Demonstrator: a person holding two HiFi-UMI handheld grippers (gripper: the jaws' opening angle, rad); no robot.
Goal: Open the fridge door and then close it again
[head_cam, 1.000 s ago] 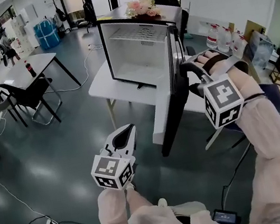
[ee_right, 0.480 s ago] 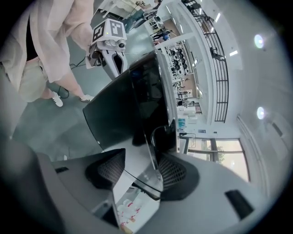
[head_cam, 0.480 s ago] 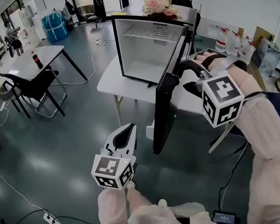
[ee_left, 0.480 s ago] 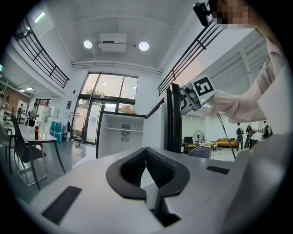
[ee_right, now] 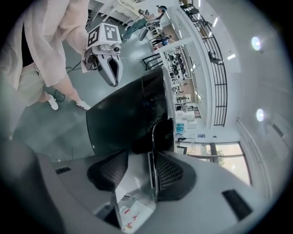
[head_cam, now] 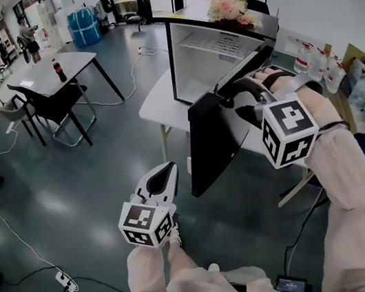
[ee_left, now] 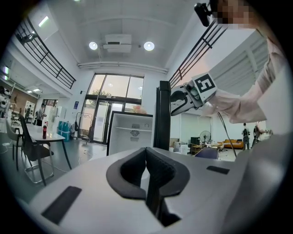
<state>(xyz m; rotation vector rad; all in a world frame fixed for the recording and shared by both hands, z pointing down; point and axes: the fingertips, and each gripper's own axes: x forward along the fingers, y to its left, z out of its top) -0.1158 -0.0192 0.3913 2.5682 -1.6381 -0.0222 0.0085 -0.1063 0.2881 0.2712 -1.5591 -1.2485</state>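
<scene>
Black, glossy door (head_cam: 213, 140) seen from the head view: it hangs about half open from the small fridge (head_cam: 216, 59), which stands on a white desk (head_cam: 161, 103) with flowers (head_cam: 231, 7) on top. White inside, shelf bare. The right gripper (head_cam: 233, 94) sits at the door's free edge, up near the top corner. The left gripper (head_cam: 165, 174) hangs low over the floor, well apart from the fridge.

Left gripper view: the left gripper (ee_left: 146, 157) has its jaws pressed together with nothing between them. Beyond it the fridge (ee_left: 130, 135) faces the camera, the door (ee_left: 164, 114) shows edge-on, and the right gripper (ee_left: 181, 98) is up at its top.

Right gripper view: the right gripper (ee_right: 142, 171) straddles the door's edge. Its jaws are partly apart and have just been closing. A thin metal strip (ee_right: 152, 137) lies against one pad; the other pad looks clear of it, so this is no firm clamp.

Handling, as a judgement: the door (ee_right: 128, 119) is a stiff panel, moderately heavy, and swings freely on its hinge. Its glossy face looks slippery. The free edge, far from the hinge, is the best hold. A hard shove could shift the fridge on the desk.
</scene>
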